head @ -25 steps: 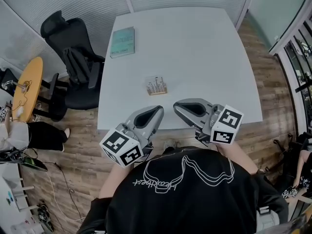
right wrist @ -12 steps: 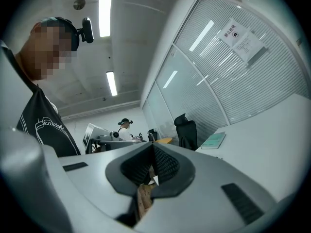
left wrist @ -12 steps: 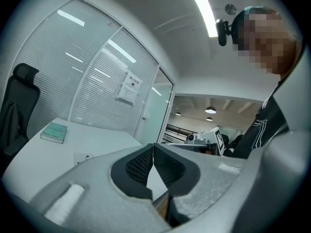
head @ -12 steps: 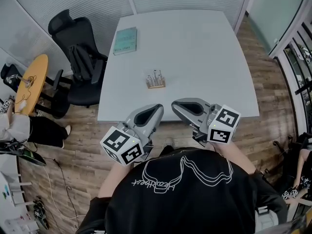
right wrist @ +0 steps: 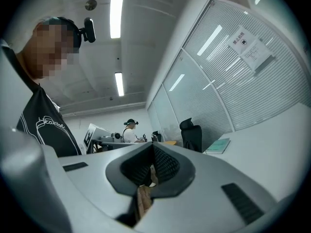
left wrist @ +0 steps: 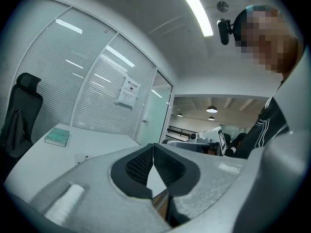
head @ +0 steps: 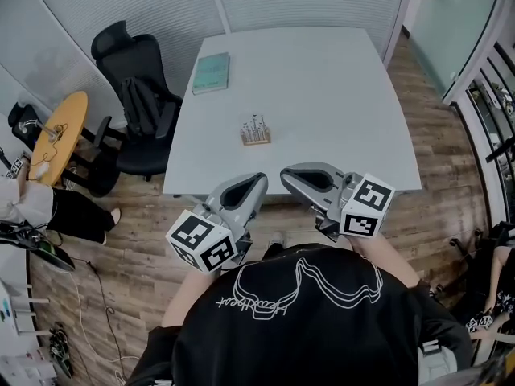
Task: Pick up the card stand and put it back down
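Note:
The card stand (head: 256, 132), a small wooden block with thin upright pieces, sits on the white table (head: 322, 95) near the middle of its front half. My left gripper (head: 260, 181) and right gripper (head: 285, 177) hover side by side over the table's near edge, close to my chest and well short of the stand. Both are shut with nothing between the pads. The left gripper (left wrist: 153, 149) points across the table, with its jaws meeting in a thin line. The right gripper (right wrist: 152, 148) is closed the same way.
A teal book (head: 212, 72) lies at the table's far left corner. A black office chair (head: 138, 95) stands left of the table, and a round yellow side table (head: 52, 135) is farther left. Wooden floor surrounds the table. A glass wall with blinds runs behind it.
The head view has drifted, so the table and card stand sit slightly higher in the picture. Both grippers stay shut in nearly the same place by my chest.

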A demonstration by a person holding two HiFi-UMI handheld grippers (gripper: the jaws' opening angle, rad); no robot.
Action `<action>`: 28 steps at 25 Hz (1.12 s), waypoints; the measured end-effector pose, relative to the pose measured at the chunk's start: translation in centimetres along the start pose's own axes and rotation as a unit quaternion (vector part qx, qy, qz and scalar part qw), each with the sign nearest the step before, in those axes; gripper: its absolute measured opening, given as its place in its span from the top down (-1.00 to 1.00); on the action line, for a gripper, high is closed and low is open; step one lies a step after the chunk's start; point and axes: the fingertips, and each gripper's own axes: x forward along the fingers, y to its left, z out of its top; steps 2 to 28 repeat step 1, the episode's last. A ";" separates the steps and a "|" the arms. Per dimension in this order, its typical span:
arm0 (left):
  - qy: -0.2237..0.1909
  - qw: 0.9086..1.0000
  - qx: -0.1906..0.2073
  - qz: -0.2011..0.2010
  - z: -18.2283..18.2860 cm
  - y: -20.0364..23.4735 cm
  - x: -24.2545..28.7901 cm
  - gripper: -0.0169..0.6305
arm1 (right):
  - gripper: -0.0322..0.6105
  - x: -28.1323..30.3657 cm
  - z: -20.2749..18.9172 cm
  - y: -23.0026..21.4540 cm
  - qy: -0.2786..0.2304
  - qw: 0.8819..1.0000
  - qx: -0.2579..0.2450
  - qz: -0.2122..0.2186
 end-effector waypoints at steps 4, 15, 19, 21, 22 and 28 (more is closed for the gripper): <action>0.000 1.000 0.000 0.000 0.1 -0.1 -0.1 0.90 | 0.88 0.0 0.1 0.1 0.000 1.000 -0.001 -0.001; 0.000 1.000 0.000 0.000 0.1 -0.1 -0.1 0.90 | 0.88 0.0 0.1 0.1 0.000 1.000 -0.001 -0.001; 0.000 1.000 0.000 0.000 0.1 -0.1 -0.1 0.90 | 0.88 0.0 0.1 0.1 0.000 1.000 -0.001 -0.001; 0.000 1.000 0.000 0.000 0.1 -0.1 -0.1 0.90 | 0.88 0.0 0.1 0.1 0.000 1.000 -0.001 -0.001; 0.000 1.000 0.000 0.000 0.1 -0.1 -0.1 0.90 | 0.88 0.0 0.1 0.1 0.000 1.000 -0.001 -0.001; 0.000 1.000 0.000 0.000 0.1 -0.1 -0.1 0.90 | 0.88 0.0 0.1 0.1 0.000 1.000 -0.001 -0.001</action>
